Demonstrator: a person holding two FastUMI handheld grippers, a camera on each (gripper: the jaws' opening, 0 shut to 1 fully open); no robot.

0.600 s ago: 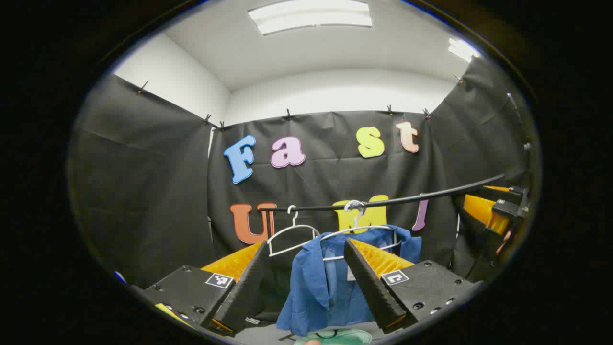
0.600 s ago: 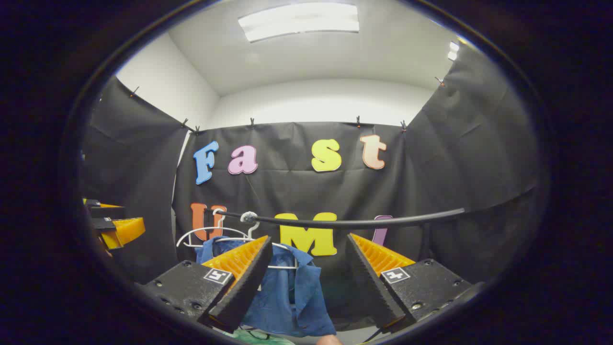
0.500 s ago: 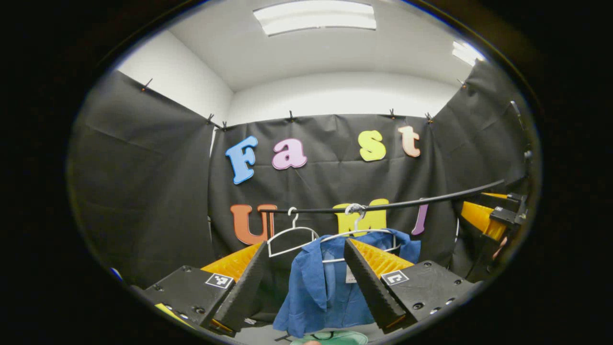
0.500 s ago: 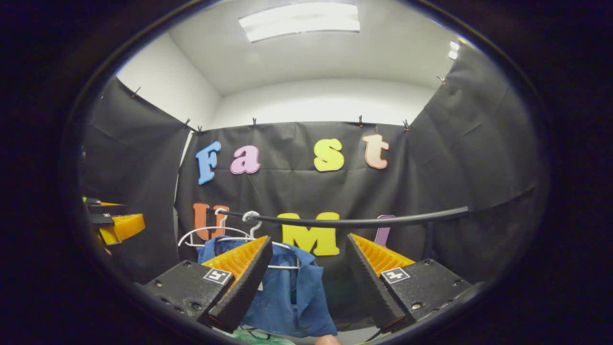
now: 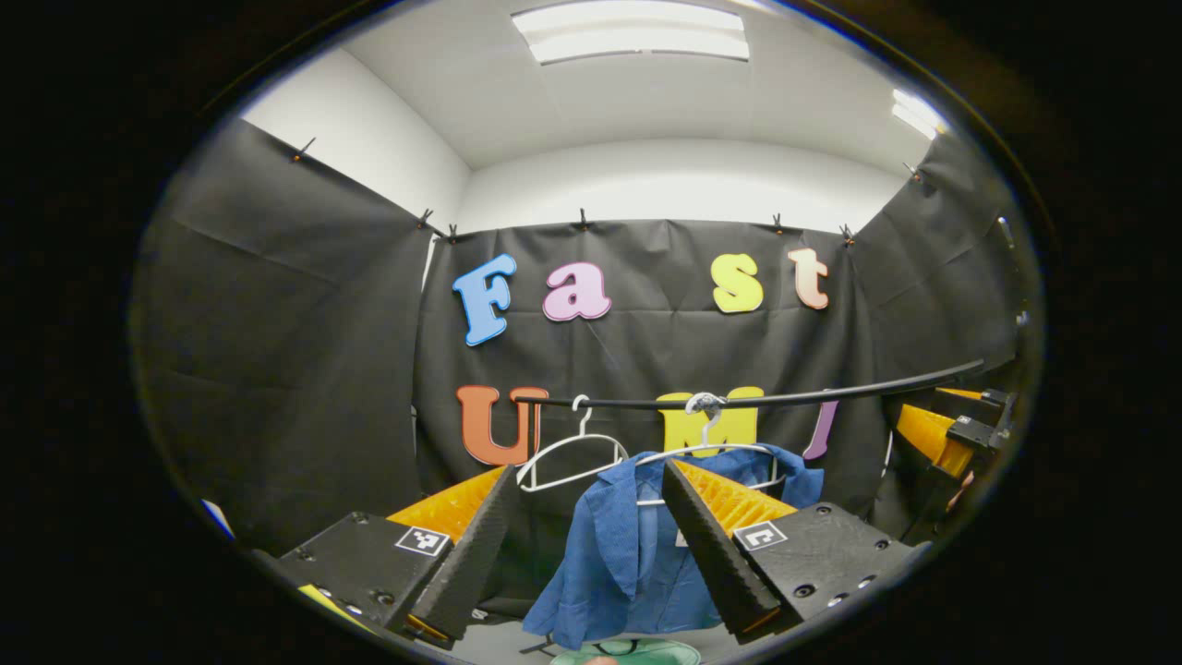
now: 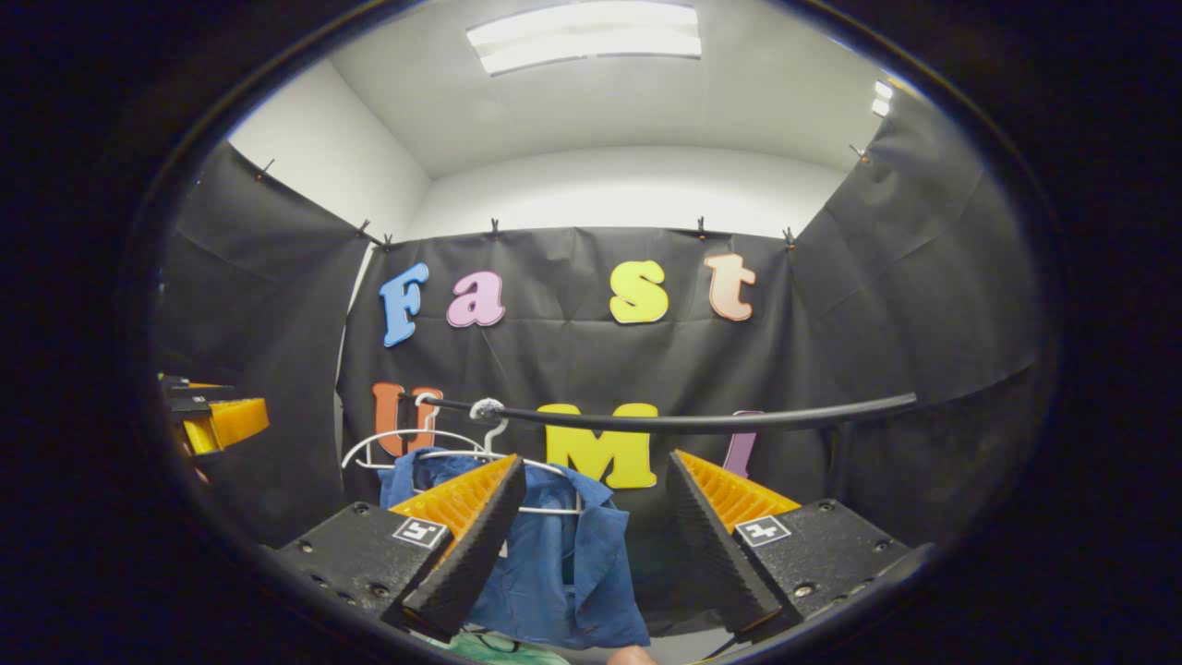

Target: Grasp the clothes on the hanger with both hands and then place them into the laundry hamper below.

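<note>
Reaching is your step now: both grippers, left gripper (image 5: pixel 586 545) and right gripper (image 6: pixel 591 545), hold spread jaws, empty, near the blue shirt (image 5: pixel 637 545) hanging on its white hanger (image 5: pixel 711 453); next close on each shoulder.

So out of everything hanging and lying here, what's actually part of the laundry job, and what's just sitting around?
Part of the job:
- blue garment, draped on its white hanger
- left gripper, open
- right gripper, open
- green thing below, possibly the hamper; too little shows to tell

Just there:
- bare white hanger
- black rail that both hangers hook on
</note>
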